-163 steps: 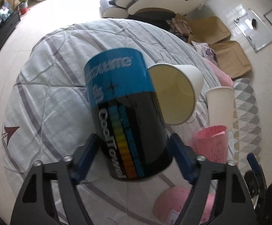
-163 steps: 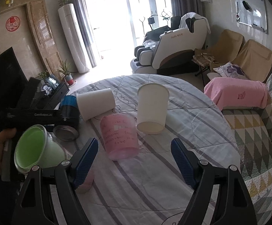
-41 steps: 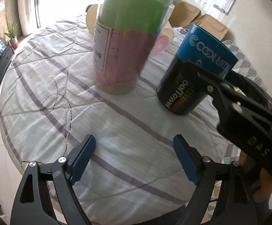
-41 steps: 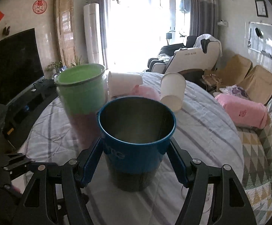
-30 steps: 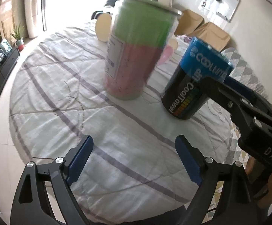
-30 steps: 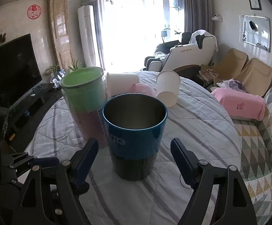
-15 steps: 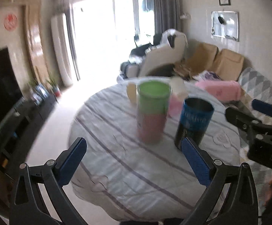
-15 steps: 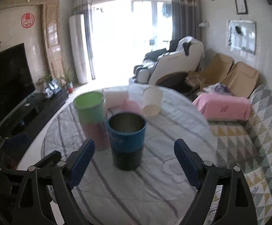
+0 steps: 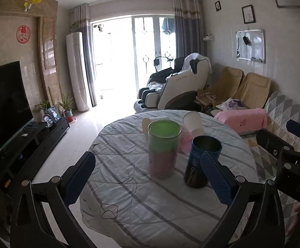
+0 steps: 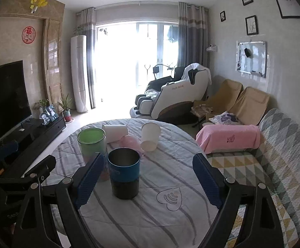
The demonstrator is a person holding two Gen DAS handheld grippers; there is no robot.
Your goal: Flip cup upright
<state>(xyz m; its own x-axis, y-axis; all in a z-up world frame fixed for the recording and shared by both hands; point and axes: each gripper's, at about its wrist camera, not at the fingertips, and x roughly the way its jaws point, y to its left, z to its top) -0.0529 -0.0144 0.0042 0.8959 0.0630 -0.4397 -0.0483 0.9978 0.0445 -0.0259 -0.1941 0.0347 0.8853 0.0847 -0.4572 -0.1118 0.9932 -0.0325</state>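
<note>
The blue-and-black metal cup (image 10: 124,175) stands upright on the round table (image 10: 170,223), mouth open to the ceiling, its steel inside visible from the right wrist view; a blue band runs around its upper part and the lower part is black. No finger touches it. The right gripper (image 10: 148,180) is spread wide with nothing between its blue-padded fingers (image 10: 204,178); the cup sits closer to the left-hand finger in that view but apart from it. The left gripper (image 9: 148,180) is likewise wide open and holds nothing; in its view the cup (image 9: 201,161) stands partly behind the right-hand blue pad. Just beside the cup stands a clear tumbler (image 10: 92,142) holding green material above pink, upright as well. Behind these two, a white paper cup (image 10: 116,133) lies on its side, a pink cup (image 10: 130,142) lies tipped over beside it, and another white paper cup (image 10: 150,136) stands mouth up and tilted a little. The table carries a pale quilted cover with grey stripes and a stitched heart-shaped outline (image 10: 169,198) near the right gripper. Around the room are a massage chair (image 10: 174,95), a sofa with a patterned throw (image 10: 282,144), a folded pink towel (image 10: 230,137), a whiteboard (image 10: 252,59) on the wall and a dark television (image 10: 4,95) on the left.
</note>
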